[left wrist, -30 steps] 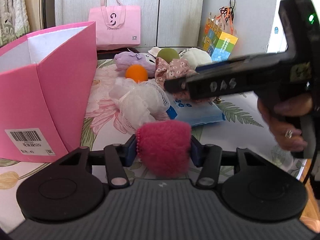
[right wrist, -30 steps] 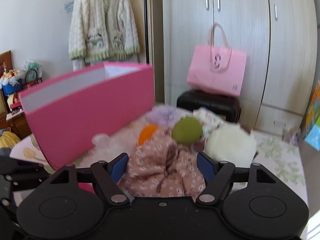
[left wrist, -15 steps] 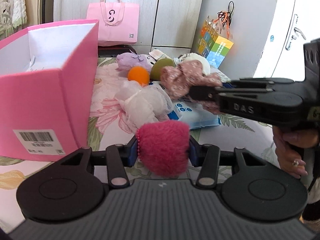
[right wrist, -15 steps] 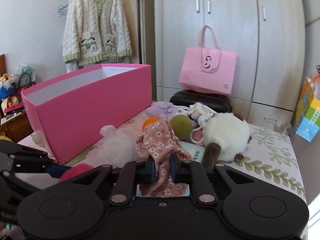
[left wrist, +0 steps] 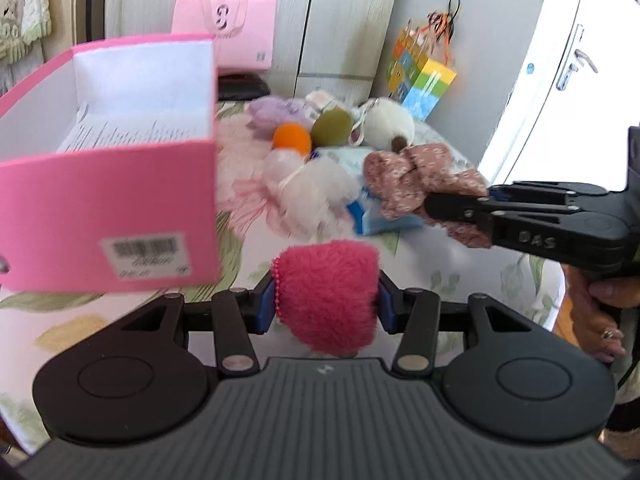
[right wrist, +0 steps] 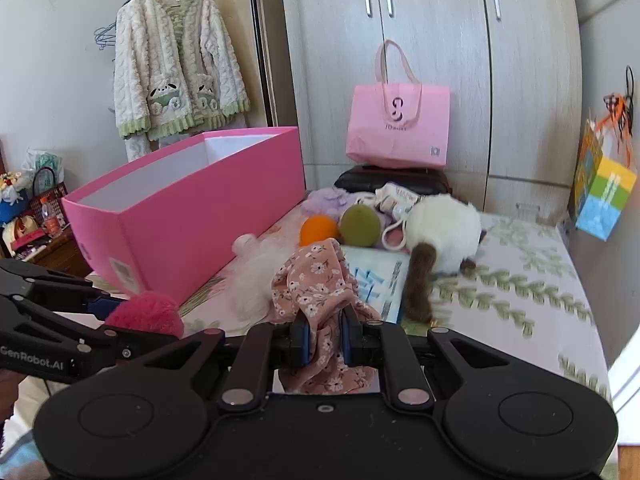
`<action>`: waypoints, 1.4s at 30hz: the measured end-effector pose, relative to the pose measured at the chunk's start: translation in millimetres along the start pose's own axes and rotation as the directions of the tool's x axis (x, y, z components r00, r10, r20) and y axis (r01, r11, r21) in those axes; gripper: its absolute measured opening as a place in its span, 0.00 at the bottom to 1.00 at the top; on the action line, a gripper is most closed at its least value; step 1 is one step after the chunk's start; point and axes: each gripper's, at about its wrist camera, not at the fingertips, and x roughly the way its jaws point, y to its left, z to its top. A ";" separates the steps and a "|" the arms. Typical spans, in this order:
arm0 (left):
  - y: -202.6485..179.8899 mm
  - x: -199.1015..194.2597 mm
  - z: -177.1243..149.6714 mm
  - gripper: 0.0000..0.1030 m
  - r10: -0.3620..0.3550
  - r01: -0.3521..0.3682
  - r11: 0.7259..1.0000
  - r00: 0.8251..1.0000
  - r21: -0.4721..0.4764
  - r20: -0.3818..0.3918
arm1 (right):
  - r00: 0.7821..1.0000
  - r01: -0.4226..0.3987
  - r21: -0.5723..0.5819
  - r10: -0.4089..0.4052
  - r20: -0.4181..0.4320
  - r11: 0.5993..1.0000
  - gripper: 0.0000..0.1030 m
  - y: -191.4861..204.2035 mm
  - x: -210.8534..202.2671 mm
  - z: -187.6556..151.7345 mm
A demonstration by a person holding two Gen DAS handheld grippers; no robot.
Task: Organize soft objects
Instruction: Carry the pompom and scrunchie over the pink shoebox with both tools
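Flowery bed cover (right wrist: 532,300) fills the room's middle, with tall closet doors (right wrist: 432,60) behind it and a fluffy sweater (right wrist: 176,68) hanging on the wall at 10 o'clock. On the bed sits a big pink box (right wrist: 192,216), open on top and white inside. A pile of soft toys lies at 3 o'clock from the box: an orange ball (right wrist: 318,230) touching a green ball (right wrist: 360,225), a white plush (right wrist: 444,234) with a brown tail, a purple plush (right wrist: 324,200) behind them, and a white puff (right wrist: 256,276) in front. A blue pack (right wrist: 376,276) lies flat under the pile.

The left gripper (left wrist: 326,306) is pinching a fuzzy pink ball (left wrist: 328,294) between its blue pads, just outside the box's near wall. The right gripper (right wrist: 324,338) is pressed tight on a pink flowery cloth (right wrist: 320,296), which hangs up off the bed, in front of the pile. A pink bag (right wrist: 398,128) stands on a black case (right wrist: 394,180) at 12 o'clock.
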 end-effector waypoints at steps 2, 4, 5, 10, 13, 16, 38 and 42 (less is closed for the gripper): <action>5.9 -7.5 -1.8 0.46 -0.014 0.014 1.000 1.000 -0.005 -0.025 | 1.000 -0.009 0.017 0.010 -0.017 1.000 0.17 4.1 -5.8 -0.5; 11.3 -17.1 -3.4 0.46 -0.013 0.013 1.000 0.999 -0.005 -0.035 | 0.999 -0.030 0.016 0.030 -0.032 0.999 0.17 11.2 -12.7 -0.7; 13.1 -22.1 -4.4 0.46 -0.004 0.004 1.000 0.999 0.002 -0.034 | 0.998 -0.042 0.012 0.042 -0.039 0.999 0.17 15.7 -16.4 -0.8; 26.8 -49.1 -5.5 0.46 0.028 -0.028 1.000 0.999 0.001 -0.040 | 0.990 -0.115 -0.017 0.113 -0.087 0.993 0.17 41.5 -30.3 -0.6; 35.2 -67.5 -3.5 0.46 0.043 -0.043 0.999 0.998 0.007 -0.046 | 0.977 -0.169 -0.024 0.164 -0.137 0.985 0.17 56.9 -33.6 3.8; 42.4 -84.5 3.6 0.46 0.046 -0.045 0.999 0.997 0.012 -0.056 | 0.958 -0.230 -0.028 0.221 -0.184 0.973 0.17 71.9 -34.9 10.6; 89.2 -107.3 128.7 0.46 0.099 -0.101 0.995 0.990 0.015 0.098 | 0.896 -0.428 -0.102 0.408 -0.173 0.898 0.19 108.5 17.9 158.9; 108.1 -80.5 161.1 0.46 0.072 -0.069 0.997 0.990 -0.026 0.122 | 0.904 -0.414 -0.095 0.396 -0.162 0.905 0.19 97.0 50.6 191.0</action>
